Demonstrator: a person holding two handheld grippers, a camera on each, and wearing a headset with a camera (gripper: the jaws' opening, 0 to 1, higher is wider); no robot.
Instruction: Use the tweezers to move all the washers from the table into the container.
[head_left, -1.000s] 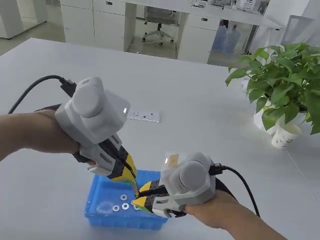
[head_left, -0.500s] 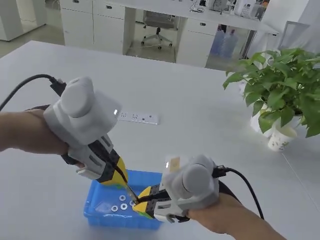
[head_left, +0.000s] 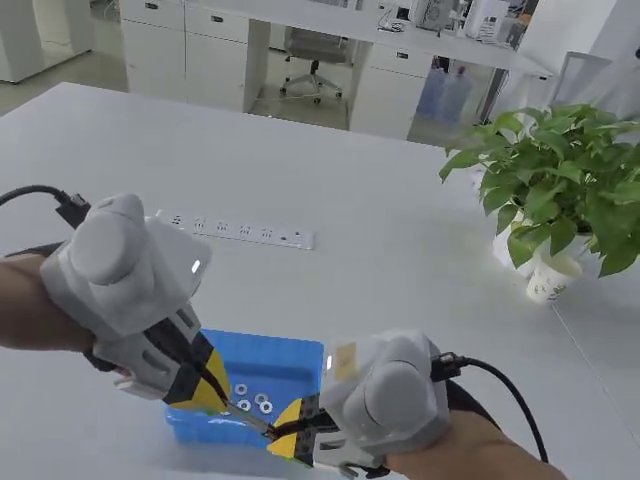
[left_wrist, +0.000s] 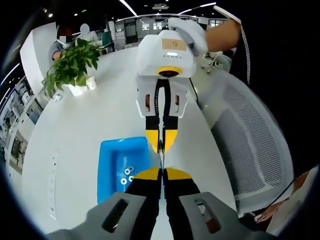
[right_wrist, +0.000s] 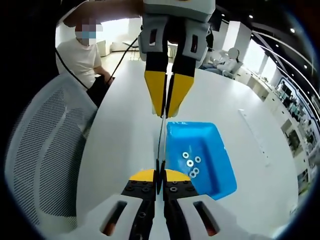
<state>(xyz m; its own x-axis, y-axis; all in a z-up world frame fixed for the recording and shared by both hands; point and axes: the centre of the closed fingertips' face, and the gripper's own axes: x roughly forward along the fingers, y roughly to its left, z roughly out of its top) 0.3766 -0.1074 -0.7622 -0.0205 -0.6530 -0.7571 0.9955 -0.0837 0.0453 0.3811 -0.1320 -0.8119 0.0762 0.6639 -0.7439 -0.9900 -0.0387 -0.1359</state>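
Note:
A thin pair of metal tweezers (head_left: 250, 419) spans between my two grippers over the near edge of the blue container (head_left: 290, 358). My left gripper (head_left: 210, 393) is shut on one end, its own view showing the jaws (left_wrist: 161, 174) closed on the tweezers (left_wrist: 161, 157). My right gripper (head_left: 285, 440) is shut on the other end, with its tips (right_wrist: 159, 176) clamped on the tweezers (right_wrist: 162, 137). Several washers (head_left: 254, 400) lie in the container (right_wrist: 210, 150), the washers (right_wrist: 191, 163) clustered near its middle. The right gripper (left_wrist: 161, 141) faces the left gripper (right_wrist: 167, 102).
A white power strip (head_left: 235, 232) lies on the table beyond the container. A potted plant (head_left: 560, 190) and a paper cup (head_left: 545, 282) stand at the right. A mesh chair (right_wrist: 45, 150) sits at the table's near side, with a seated person (right_wrist: 85, 55) behind it.
The left gripper has drawn the tweezers back out of the container towards its near edge, and the right gripper's tips are now closed on the tweezers' free end. The head camera shifted.

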